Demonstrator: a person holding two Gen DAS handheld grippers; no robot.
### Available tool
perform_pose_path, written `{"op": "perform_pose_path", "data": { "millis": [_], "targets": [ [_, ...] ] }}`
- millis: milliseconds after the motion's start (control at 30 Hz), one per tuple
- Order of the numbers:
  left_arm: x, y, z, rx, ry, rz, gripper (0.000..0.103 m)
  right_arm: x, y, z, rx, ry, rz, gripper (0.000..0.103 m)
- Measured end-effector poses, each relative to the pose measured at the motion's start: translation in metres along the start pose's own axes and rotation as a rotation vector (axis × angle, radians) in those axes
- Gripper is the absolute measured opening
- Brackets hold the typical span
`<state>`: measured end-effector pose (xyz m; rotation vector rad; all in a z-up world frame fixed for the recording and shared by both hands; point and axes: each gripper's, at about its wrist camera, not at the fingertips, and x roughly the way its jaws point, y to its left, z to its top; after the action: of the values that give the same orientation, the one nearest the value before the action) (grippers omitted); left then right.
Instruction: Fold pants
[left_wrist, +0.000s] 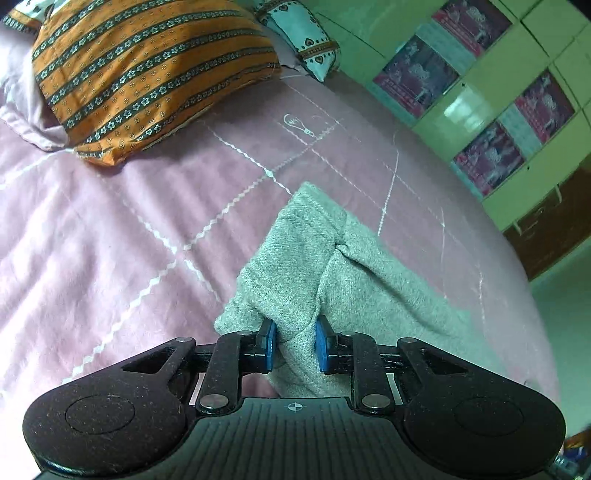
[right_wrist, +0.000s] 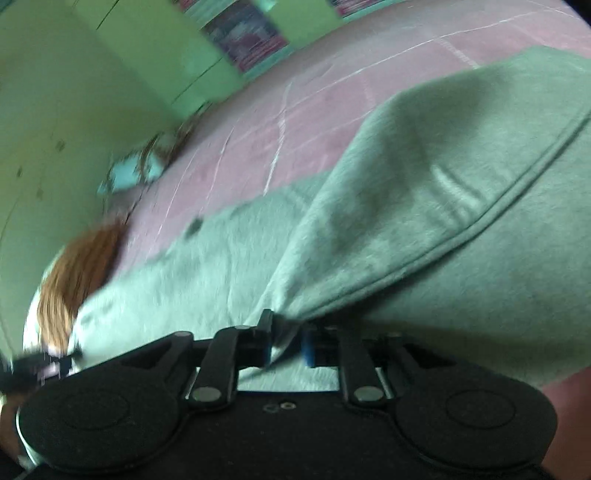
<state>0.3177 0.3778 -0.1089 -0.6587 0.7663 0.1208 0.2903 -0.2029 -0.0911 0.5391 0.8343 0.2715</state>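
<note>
A pink bedsheet (left_wrist: 110, 240) with white zigzag lines covers the bed. The grey pants (left_wrist: 332, 266) lie on the bedsheet, bunched and partly lifted, well apart from an orange patterned pillow (left_wrist: 147, 74) at the sheet's far end. A smaller white pillow (left_wrist: 303, 33) sits just beside the orange one. Green cupboards (left_wrist: 517, 92) with dark pictures stand beyond the sheet's edge. The left gripper (left_wrist: 294, 345) is clenched on a fold of the pants, blue pads (left_wrist: 271, 345) pressing the cloth from both sides. In the blurred right wrist view, the right gripper (right_wrist: 286, 345) pinches an edge of the pants (right_wrist: 406, 221), whose seam runs diagonally above it.
</note>
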Motion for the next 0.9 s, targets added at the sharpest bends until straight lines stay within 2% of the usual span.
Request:
{"op": "perform_pose_path", "data": {
  "millis": [67, 100, 167, 233, 333, 400, 433, 500, 633, 733, 800, 900],
  "targets": [
    [-0.002, -0.003, 0.002, -0.006, 0.002, 0.0, 0.023, 0.005, 0.002, 0.003, 0.008, 0.023, -0.014, 0.008],
    [-0.004, -0.002, 0.003, -0.003, -0.002, -0.001, 0.023, 0.004, 0.004, 0.004, 0.002, 0.033, -0.01, 0.0],
    [-0.015, -0.001, 0.004, -0.012, -0.034, -0.04, 0.023, -0.002, 0.016, 0.007, -0.035, -0.003, 0.007, 0.0],
    [-0.029, -0.006, 0.007, 0.02, -0.061, -0.065, 0.023, -0.023, 0.025, 0.01, -0.044, -0.052, 0.045, 0.0],
    [-0.034, -0.01, 0.005, 0.08, -0.044, -0.044, 0.023, -0.046, 0.027, 0.009, -0.075, -0.072, 0.069, 0.0],
    [-0.019, -0.009, -0.001, 0.129, 0.023, 0.025, 0.023, -0.036, 0.026, 0.003, -0.091, -0.035, 0.044, 0.0],
    [-0.013, -0.007, -0.005, 0.131, 0.031, 0.035, 0.023, -0.027, 0.022, -0.001, -0.094, -0.004, 0.021, 0.0],
    [-0.012, -0.005, -0.006, 0.101, 0.016, 0.034, 0.023, -0.006, 0.01, -0.012, -0.058, 0.063, -0.027, 0.0],
    [-0.027, -0.017, -0.002, 0.134, -0.045, 0.005, 0.023, -0.02, 0.006, -0.014, -0.01, 0.016, 0.012, 0.0],
    [-0.011, -0.02, -0.007, 0.204, 0.011, 0.086, 0.023, -0.026, 0.007, -0.016, -0.055, 0.003, 0.017, 0.0],
    [-0.009, -0.018, -0.008, 0.19, 0.0, 0.09, 0.023, -0.011, 0.005, -0.022, -0.065, 0.05, -0.021, 0.0],
    [-0.013, -0.021, -0.01, 0.184, -0.009, 0.102, 0.023, -0.013, 0.009, -0.021, -0.065, 0.033, -0.017, 0.0]
  ]
}}
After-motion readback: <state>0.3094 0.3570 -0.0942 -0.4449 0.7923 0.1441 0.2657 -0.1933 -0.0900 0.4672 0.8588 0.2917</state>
